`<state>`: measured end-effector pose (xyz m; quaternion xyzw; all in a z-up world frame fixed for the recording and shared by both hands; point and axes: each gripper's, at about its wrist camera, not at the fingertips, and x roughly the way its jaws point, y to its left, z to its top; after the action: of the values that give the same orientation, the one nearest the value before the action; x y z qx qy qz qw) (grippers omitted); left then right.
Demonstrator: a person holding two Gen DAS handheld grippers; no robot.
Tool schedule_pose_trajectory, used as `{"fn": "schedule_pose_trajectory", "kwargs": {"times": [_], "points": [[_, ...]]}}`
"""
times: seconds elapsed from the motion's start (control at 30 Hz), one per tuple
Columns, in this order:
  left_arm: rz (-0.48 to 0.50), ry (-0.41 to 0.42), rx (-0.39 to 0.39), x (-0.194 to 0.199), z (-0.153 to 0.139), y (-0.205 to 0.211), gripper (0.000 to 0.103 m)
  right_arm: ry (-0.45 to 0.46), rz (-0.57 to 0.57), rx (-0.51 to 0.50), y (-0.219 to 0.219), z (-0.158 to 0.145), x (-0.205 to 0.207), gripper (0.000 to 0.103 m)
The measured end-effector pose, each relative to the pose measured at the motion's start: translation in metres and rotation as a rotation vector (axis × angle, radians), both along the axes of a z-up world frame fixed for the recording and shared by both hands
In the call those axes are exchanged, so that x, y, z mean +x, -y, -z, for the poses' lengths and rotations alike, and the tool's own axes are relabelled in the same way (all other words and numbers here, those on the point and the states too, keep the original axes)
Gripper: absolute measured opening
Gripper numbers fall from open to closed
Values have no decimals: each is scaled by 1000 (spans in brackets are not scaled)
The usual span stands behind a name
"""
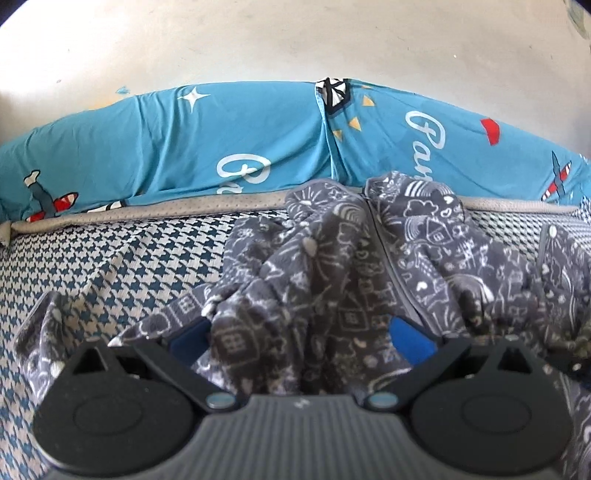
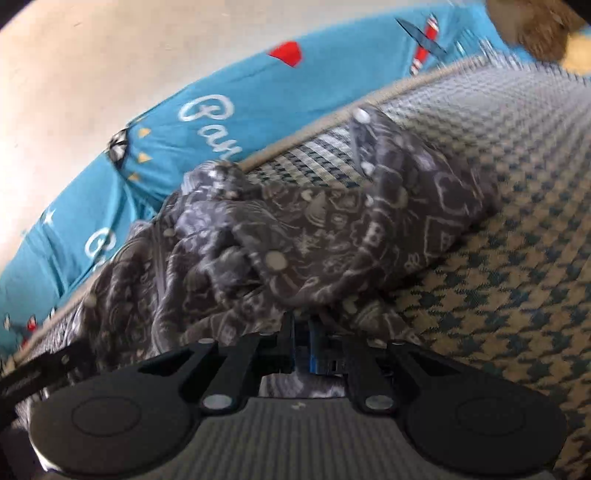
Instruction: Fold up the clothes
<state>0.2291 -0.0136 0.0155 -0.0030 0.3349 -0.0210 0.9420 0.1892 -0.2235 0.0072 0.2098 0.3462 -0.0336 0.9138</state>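
Note:
A grey fleece garment (image 1: 332, 258) with white doodle print and a zip lies crumpled on a houndstooth bed cover (image 1: 110, 266). In the left wrist view my left gripper (image 1: 299, 332) stands open. Its blue pads (image 1: 410, 339) are far apart, and a bunch of the fleece lies loosely between them and over them. In the right wrist view the garment (image 2: 332, 229) stretches away from my right gripper (image 2: 303, 332). Its jaws are nearly together and pinch a fold of the cloth near the hem. This view is blurred by motion.
A blue printed pillow or quilt (image 1: 221, 129) runs along the far edge of the bed, also seen as blue bedding (image 2: 258, 92) in the right wrist view. A pale wall (image 1: 258, 37) rises behind it. A brown furry thing (image 2: 535, 26) sits at the far right corner.

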Motion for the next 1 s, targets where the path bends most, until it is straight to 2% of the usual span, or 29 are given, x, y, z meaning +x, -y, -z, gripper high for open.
{"fn": "schedule_pose_trajectory", "kwargs": {"times": [0.13,0.23,0.3,0.33,0.43,0.63,0.8,1.0], "points": [[-11,-10,-23,1,-1,-4,103,28,-66,-32,-5,-20,-14,13],[-12,-15,-26,2,0,-5,103,86,-100,-58,-1,-43,-17,13],[-10,-16,-18,2,0,-3,103,138,-102,-80,9,-60,-11,17],[-9,-16,-15,2,0,-3,103,160,-97,-101,15,-66,-6,22],[-5,-18,-7,2,1,-2,103,203,-53,-199,32,-77,18,29],[-3,-29,-3,3,3,-1,103,150,33,-264,67,-68,76,29],[-1,-32,-3,3,2,0,103,101,33,-340,87,-56,115,29],[5,-42,-2,5,3,1,103,23,-1,-292,111,-39,147,29]]}}
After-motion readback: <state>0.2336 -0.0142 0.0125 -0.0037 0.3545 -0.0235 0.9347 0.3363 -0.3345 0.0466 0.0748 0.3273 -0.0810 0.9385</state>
